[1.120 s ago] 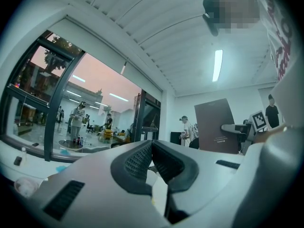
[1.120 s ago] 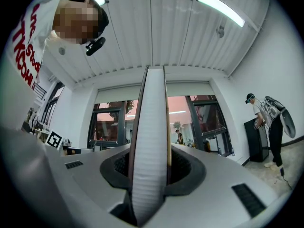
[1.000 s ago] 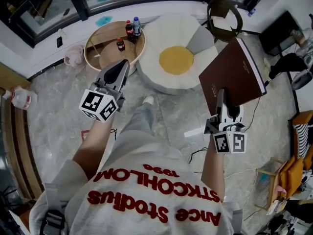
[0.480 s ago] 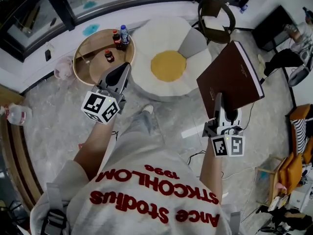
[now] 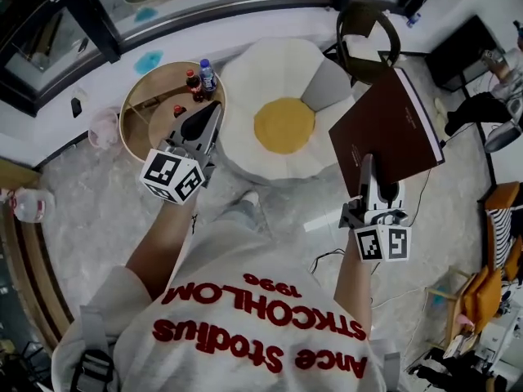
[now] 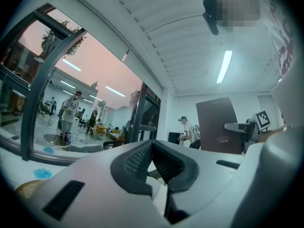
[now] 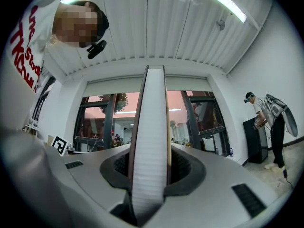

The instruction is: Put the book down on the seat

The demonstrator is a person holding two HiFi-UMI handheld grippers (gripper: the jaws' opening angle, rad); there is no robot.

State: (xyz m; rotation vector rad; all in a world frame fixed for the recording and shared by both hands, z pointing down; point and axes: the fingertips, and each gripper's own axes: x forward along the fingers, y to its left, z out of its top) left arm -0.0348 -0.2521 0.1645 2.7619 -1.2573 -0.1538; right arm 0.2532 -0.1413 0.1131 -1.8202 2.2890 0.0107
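Two forearms are reaching forward from the white shirt (image 5: 261,333), both bare and bent at the elbow, one gripper in each hand. Left forearm (image 5: 159,247) is angling up and slightly outward, and the left gripper (image 5: 212,111) is pointing ahead over the near edge of the table (image 5: 143,96). In its own view the left gripper (image 6: 152,145) is showing both jaws pressed together with nothing between them. Right forearm (image 5: 355,280) is running straight ahead, and the right gripper (image 5: 374,176) is pointing up and forward. It is clamping the one book (image 5: 384,129) by its lower edge. The right gripper view is showing the jaws (image 7: 149,167) squeezing the book (image 7: 149,141) from both sides, white page edge facing the camera. The book is standing nearly upright in the air, brown cover toward the head camera, leaning a bit right. It is hanging just right of the seat (image 5: 261,72) and not resting on it. One shoe (image 5: 249,197) is showing on the floor between the arms. Beyond is one seat, white with a yellow centre, round and sitting on the floor. One round wooden table is standing left of it, carrying three bottles (image 5: 206,73). One dark chair (image 5: 368,35) is sitting farther back, behind the book.
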